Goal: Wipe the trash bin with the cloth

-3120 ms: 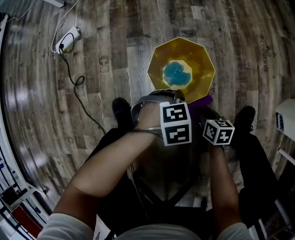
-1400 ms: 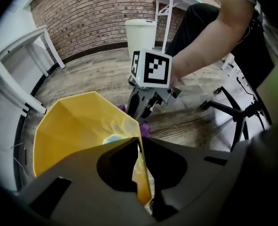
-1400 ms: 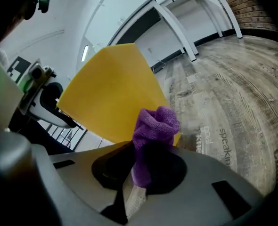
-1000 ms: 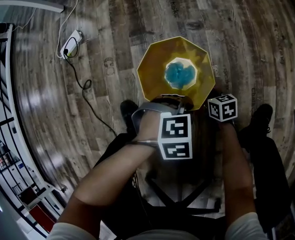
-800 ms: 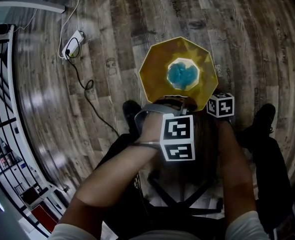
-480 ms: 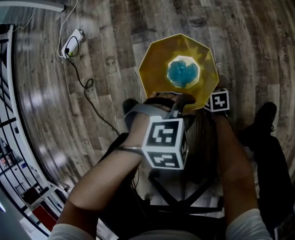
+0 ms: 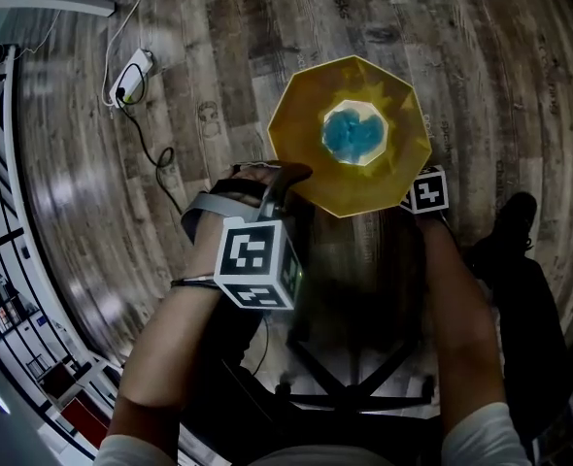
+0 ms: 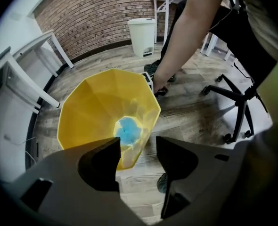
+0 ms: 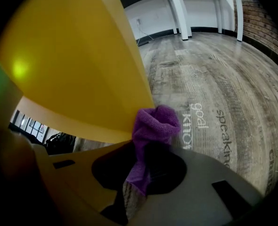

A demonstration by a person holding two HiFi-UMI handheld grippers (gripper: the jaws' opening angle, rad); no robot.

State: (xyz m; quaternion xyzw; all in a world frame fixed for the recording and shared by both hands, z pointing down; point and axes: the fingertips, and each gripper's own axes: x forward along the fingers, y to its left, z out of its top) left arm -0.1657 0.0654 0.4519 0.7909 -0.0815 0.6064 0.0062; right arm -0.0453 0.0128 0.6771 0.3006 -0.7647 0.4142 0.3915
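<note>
Two grippers, one yellow bin point(image 7: 304, 153) on the floor. Right gripper point(image 9: 143, 169) clamps the purple cloth point(image 9: 155, 121), which sits against the bin's outer wall, near-right side. Left gripper point(image 8: 138, 147) jaws just spread wide, nothing between them, beside the near-left rim.

Dim indoor light, glare on floor point(image 7: 68, 197), fisheye edges, dark vignetting

Your head camera looked steeply down on the bin point(image 7: 306, 124); both gripper cameras saw it just beyond their fingers point(image 8: 99, 166).
</note>
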